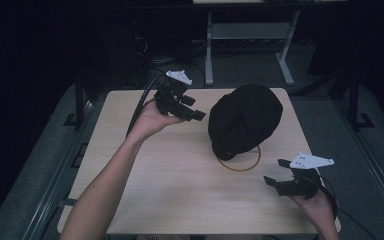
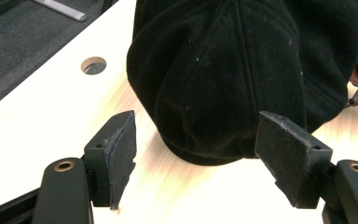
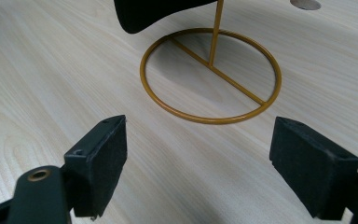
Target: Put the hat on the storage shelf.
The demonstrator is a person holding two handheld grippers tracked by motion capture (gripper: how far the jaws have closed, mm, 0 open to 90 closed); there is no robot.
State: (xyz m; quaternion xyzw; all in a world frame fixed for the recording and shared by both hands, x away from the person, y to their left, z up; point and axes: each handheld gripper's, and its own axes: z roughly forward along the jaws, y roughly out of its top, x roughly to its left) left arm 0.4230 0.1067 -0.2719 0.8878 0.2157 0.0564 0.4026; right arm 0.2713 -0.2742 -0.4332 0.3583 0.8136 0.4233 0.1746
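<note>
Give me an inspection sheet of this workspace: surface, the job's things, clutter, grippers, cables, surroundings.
Surface: light wooden table, round hole near its far edge.
Job's things: black cap sits on a yellow wire stand with a ring base.
Clutter: nothing seen.
Grippers: left gripper open, facing the cap, not touching it; right gripper open, near the ring base.
Cables: black cable trails from the left gripper.
Surroundings: dark room, grey floor, white desk frame behind.

High view above the table [image 1: 180,200] looking forward and down, left gripper view close on the cap [image 2: 223,70], right gripper view low near the stand [image 3: 209,74], cap and stand common to all.
</note>
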